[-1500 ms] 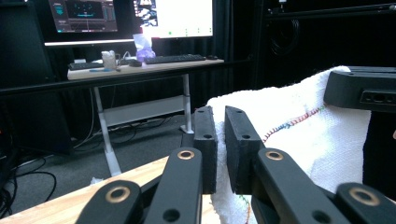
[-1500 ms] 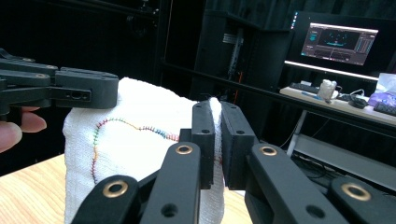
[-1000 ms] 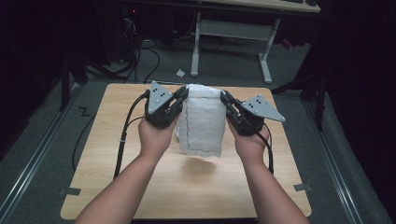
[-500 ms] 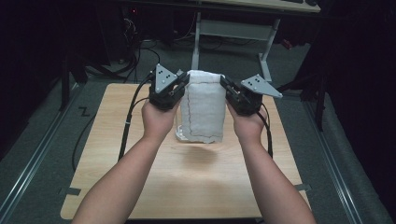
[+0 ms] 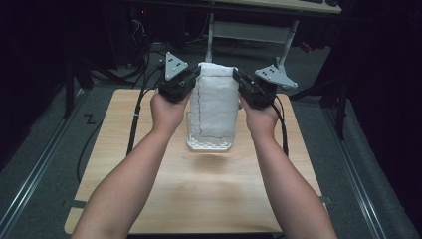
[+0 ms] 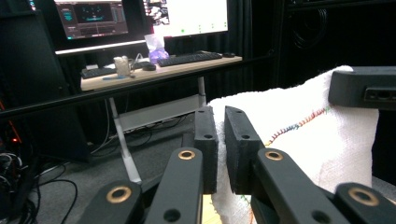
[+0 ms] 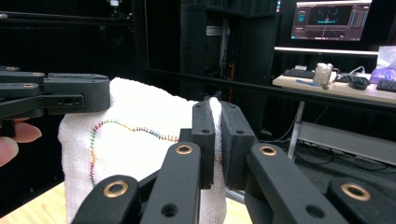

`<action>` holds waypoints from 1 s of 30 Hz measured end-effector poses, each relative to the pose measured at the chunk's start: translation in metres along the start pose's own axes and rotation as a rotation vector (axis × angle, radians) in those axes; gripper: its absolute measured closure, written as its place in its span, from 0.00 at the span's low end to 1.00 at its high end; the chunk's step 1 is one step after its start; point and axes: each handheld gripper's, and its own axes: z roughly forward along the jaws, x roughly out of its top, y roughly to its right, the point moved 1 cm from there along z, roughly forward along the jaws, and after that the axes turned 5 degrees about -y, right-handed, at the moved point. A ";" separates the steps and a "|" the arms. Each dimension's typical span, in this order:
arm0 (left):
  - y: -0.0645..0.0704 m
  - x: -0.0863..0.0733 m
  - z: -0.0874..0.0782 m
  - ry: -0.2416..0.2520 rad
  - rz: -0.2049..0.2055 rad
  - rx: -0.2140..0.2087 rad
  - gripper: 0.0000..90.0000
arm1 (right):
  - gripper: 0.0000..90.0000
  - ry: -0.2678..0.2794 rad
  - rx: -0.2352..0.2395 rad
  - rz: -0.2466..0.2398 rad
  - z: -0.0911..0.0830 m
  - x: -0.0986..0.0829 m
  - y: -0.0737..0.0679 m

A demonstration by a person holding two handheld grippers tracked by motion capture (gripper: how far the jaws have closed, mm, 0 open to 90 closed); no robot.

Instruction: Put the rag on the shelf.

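A white towel (image 5: 215,107) with a line of coloured stitching hangs upright above the wooden table (image 5: 149,169), held by its two top corners. My left gripper (image 5: 193,79) is shut on the towel's top left corner, and my right gripper (image 5: 239,83) is shut on the top right corner. In the left gripper view the black jaws (image 6: 219,140) pinch the towel (image 6: 303,140) edge, with the other gripper (image 6: 364,88) beyond. From the right gripper view, cloth sits between the closed jaws (image 7: 217,135), the towel (image 7: 135,135) spreads left, and the left gripper (image 7: 70,95) clamps its far corner.
Cables (image 5: 134,114) trail from both grippers over the table's left and right sides. Behind the table stands a desk frame (image 5: 249,30) with wires on the floor. A desk with a keyboard (image 6: 189,58) and monitors (image 6: 187,16) lies farther off.
Both grippers have risen and moved away from the person, lifting the towel. It now hangs longer and straighter, its lower end higher above the table.
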 end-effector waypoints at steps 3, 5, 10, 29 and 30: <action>-0.003 0.001 0.008 -0.014 0.021 0.006 0.94 | 0.95 -0.015 0.006 -0.008 0.006 0.001 0.005; -0.005 0.000 0.015 -0.032 0.021 0.014 0.94 | 0.95 -0.023 0.001 -0.014 0.010 0.000 0.008; -0.017 -0.008 0.036 -0.072 -0.053 -0.021 0.93 | 0.95 -0.069 -0.005 0.007 0.028 -0.008 0.018; -0.036 -0.062 0.076 -0.310 -0.110 0.001 0.92 | 0.94 -0.288 0.006 -0.049 0.079 -0.043 0.023; -0.037 -0.064 0.077 -0.316 -0.119 -0.005 0.91 | 0.94 -0.298 0.005 -0.048 0.080 -0.046 0.023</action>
